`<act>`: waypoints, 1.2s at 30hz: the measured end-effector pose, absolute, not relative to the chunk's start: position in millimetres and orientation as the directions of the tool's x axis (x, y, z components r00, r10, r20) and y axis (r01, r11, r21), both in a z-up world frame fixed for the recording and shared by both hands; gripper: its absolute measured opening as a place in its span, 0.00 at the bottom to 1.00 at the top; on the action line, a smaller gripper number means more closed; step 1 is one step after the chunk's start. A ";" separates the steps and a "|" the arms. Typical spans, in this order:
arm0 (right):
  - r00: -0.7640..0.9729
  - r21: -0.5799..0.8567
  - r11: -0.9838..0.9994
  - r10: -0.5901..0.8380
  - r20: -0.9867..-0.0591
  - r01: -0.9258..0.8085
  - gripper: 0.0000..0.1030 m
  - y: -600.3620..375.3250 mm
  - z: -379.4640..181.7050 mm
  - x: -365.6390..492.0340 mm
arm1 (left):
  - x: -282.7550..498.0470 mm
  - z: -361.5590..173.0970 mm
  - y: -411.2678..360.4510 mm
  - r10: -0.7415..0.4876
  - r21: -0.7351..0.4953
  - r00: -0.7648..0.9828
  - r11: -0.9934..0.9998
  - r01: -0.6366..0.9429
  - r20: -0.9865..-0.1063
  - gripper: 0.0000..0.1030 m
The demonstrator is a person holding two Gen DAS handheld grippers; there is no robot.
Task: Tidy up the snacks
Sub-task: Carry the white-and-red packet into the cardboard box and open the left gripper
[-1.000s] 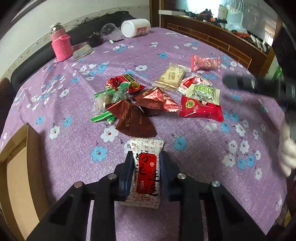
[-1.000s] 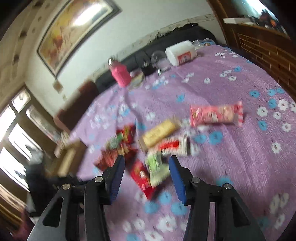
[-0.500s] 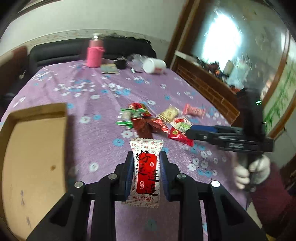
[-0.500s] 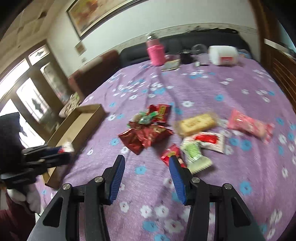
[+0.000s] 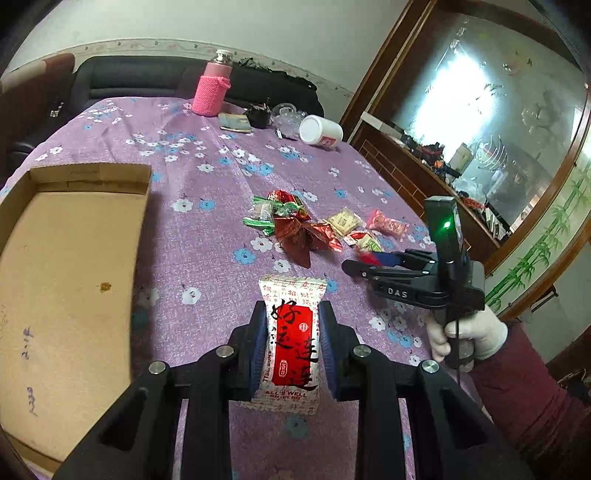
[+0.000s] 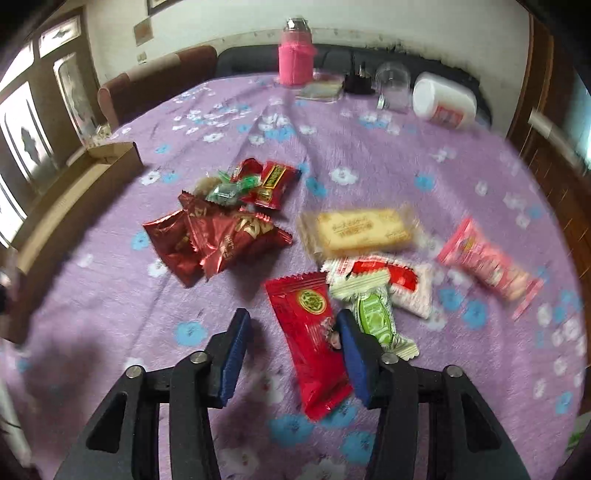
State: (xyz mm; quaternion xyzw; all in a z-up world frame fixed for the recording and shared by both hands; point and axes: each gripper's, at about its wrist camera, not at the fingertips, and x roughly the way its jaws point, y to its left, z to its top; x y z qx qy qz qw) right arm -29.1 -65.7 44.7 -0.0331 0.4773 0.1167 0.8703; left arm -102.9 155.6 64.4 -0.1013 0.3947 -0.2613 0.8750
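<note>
Cardboard box (image 5: 66, 280) sits at far L as the likely drop spot, so L gripper (image 5: 291, 343), clamped on white-red snack pack (image 5: 291, 343), hangs beside it, while R gripper (image 6: 291, 354), jaws just narrowing yet apart, straddles red packet (image 6: 306, 332) on tablecloth (image 6: 369, 155).

A purple tablecloth (image 5: 207, 258) printed with blue and white flowers is spread over the table, behind which a dark sofa (image 5: 147, 75) is set against a pale wall (image 5: 147, 22), while daylight is admitted through wood-framed windows (image 6: 22, 125).
</note>
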 end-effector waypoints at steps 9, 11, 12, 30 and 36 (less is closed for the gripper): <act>0.586 0.163 0.962 0.262 -0.767 -0.217 0.19 -56.1 111.6 -72.2 | -129.5 107.9 222.1 -0.505 -0.372 0.647 0.862 0.345 -0.571 0.25; 0.590 0.201 0.948 0.312 -0.744 -0.248 0.19 -43.3 131.7 -73.1 | -124.1 120.7 242.4 -0.480 -0.358 0.668 0.875 0.325 -0.568 0.25; 0.587 0.234 0.934 0.352 -0.729 -0.269 0.19 -35.2 142.9 -72.3 | -119.7 125.2 249.4 -0.467 -0.350 0.674 0.882 0.314 -0.573 0.25; 0.363 0.424 0.843 0.529 -0.767 -0.331 0.20 174.6 116.1 64.2 | 47.7 52.9 328.3 -0.409 -0.500 0.570 0.866 -0.003 -0.712 0.26; 0.361 0.365 0.875 0.467 -0.807 -0.317 0.21 188.3 92.4 84.7 | 76.4 26.8 332.8 -0.426 -0.536 0.541 0.843 -0.054 -0.725 0.26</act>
